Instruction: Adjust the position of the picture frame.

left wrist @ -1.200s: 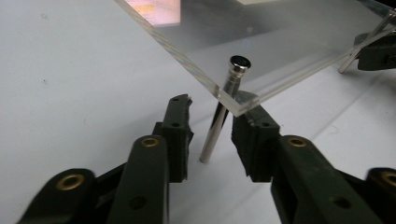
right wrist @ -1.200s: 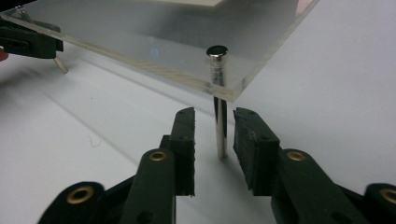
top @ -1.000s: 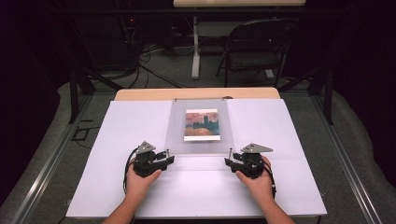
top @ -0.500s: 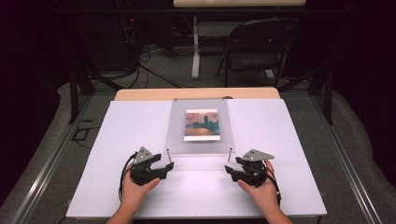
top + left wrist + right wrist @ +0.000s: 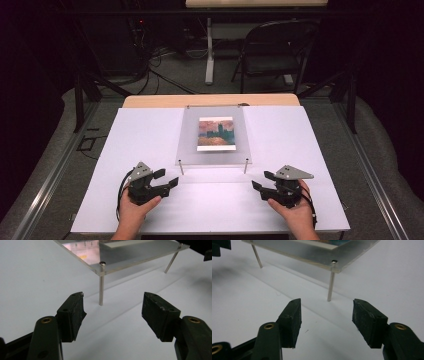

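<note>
A clear acrylic plate [image 5: 215, 152] stands on thin metal posts in the middle of the white board, with a small painted picture [image 5: 216, 133] at its centre. My left gripper [image 5: 169, 177] sits near the board's front left, pointing toward the plate's near-left post [image 5: 101, 287]. Its jaws have just been opening and stand wide with nothing between them [image 5: 113, 297]. My right gripper [image 5: 260, 180] mirrors it at the front right, facing the near-right post [image 5: 331, 283]. Its jaws have also just been opening, and the gap between them [image 5: 327, 302] holds nothing.
The white board [image 5: 135, 135] covers a wooden table [image 5: 210, 100] whose far edge shows behind it. A dark folding chair [image 5: 272, 55] and cables lie on the floor beyond. Metal rails run along both sides of the table.
Both hands have drawn back from the plate's front posts toward the near edge and slightly outward. Both pairs of jaws stand wider than before.
</note>
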The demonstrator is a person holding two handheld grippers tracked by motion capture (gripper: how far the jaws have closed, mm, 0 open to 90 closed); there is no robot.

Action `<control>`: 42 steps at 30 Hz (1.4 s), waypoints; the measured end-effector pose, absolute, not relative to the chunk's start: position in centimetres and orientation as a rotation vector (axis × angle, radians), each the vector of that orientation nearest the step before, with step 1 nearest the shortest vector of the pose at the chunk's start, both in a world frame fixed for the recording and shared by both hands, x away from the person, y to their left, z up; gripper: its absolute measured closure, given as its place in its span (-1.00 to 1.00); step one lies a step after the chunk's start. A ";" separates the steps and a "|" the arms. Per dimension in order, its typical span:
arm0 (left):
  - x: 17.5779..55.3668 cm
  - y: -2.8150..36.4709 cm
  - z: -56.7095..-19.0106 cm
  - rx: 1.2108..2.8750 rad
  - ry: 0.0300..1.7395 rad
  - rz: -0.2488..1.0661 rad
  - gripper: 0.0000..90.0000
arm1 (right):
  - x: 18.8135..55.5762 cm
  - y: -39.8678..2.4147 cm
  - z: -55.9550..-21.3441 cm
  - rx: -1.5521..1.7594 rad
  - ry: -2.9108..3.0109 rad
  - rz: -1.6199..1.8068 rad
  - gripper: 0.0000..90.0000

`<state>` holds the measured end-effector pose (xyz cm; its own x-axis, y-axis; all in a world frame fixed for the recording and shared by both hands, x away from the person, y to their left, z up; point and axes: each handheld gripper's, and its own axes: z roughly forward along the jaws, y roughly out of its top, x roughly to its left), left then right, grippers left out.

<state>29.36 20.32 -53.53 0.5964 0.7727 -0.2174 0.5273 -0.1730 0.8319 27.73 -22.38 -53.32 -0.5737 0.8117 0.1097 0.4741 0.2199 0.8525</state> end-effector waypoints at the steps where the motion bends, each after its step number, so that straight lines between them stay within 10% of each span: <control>1: 29.4 20.6 -53.4 1.839 1.048 0.321 -0.24 | 27.8 -22.6 -53.2 1.203 2.131 1.300 -0.11; 42: 40.7 19.6 -48.7 1.786 1.095 0.319 -0.19 | 39.2 -24.3 -49.6 1.370 2.057 1.238 -0.17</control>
<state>40.70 19.61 -48.73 0.5594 0.7910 -0.2478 0.5337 -0.1149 0.8379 39.19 -24.26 -49.64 -0.4556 0.8767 0.1542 0.5470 0.1391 0.8255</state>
